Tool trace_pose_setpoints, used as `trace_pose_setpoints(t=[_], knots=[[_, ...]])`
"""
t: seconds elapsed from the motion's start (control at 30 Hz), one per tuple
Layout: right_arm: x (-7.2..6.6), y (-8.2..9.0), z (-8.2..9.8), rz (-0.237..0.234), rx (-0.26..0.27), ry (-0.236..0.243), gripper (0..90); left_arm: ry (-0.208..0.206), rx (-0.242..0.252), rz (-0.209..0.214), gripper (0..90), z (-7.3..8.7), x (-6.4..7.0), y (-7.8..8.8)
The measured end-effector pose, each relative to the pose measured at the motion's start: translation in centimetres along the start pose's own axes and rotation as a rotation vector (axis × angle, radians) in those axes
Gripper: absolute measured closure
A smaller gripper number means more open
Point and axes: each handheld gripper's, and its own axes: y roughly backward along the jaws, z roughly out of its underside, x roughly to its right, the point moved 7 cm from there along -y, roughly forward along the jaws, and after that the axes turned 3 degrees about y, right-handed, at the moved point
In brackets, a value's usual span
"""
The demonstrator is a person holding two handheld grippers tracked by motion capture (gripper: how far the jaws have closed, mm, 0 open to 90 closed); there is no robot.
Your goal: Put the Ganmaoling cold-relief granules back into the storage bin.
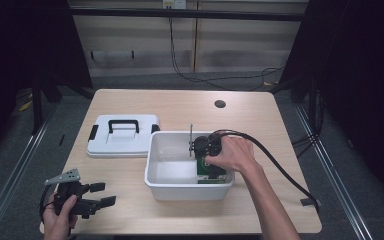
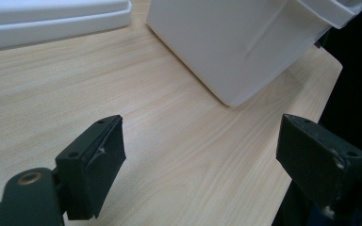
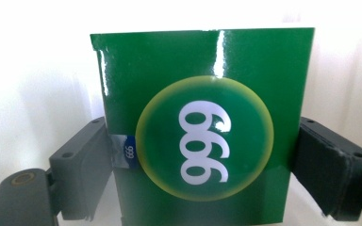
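A glossy green box (image 3: 202, 127) printed with white digits in a yellow-rimmed circle sits squeezed between the two black jaws of my right gripper (image 3: 202, 160). In the high view that gripper (image 1: 207, 150) reaches down into the right end of a white plastic bin (image 1: 155, 170), where the green box (image 1: 211, 175) shows near the bottom. My left gripper (image 1: 102, 195) hovers open at the table's front left corner, jaws apart over bare wood (image 2: 179, 141), pointing toward the bin's outer wall (image 2: 231, 47).
A white lid with a black handle (image 1: 123, 135) lies on the table left of the bin; its edge (image 2: 52, 19) appears in the left gripper view. A cable hole (image 1: 220, 104) is at the back. The table's front edge runs near the left hand.
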Motion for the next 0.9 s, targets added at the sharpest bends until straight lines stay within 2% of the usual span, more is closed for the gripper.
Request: trace_pose_setpoints(t=[0.07, 0.27, 0.3, 0.47, 0.5, 0.8, 0.9], knots=[[0.0, 0.0, 0.1, -0.005, 0.017, 0.007, 12.3, 0.001, -0.001, -0.001, 16.0, 0.0, 0.0, 0.0], [0.0, 0.1, 0.4, -0.003, 0.022, 0.009, 10.4, -0.001, -0.002, 0.0, 16.1, 0.0, 0.0, 0.0], [0.1, 0.2, 0.5, 0.006, 0.023, 0.02, 9.4, 0.0, -0.003, -0.002, 16.1, 0.0, 0.0, 0.0], [0.1, 0.4, 0.6, 0.023, 0.041, 0.014, 8.6, 0.001, -0.002, -0.002, 16.1, 0.0, 0.0, 0.0], [0.1, 0.4, 0.5, 0.018, 0.06, 0.021, 8.6, 0.001, -0.002, -0.003, 16.1, 0.0, 0.0, 0.0], [0.0, 1.3, 0.8, 0.034, 0.111, 0.01, 8.7, 0.001, 0.003, -0.005, 16.1, 0.0, 0.0, 0.0], [0.1, 1.8, 1.0, 0.056, 0.131, 0.005, 8.7, 0.002, 0.003, -0.005, 16.0, 0.0, 0.0, 0.0]])
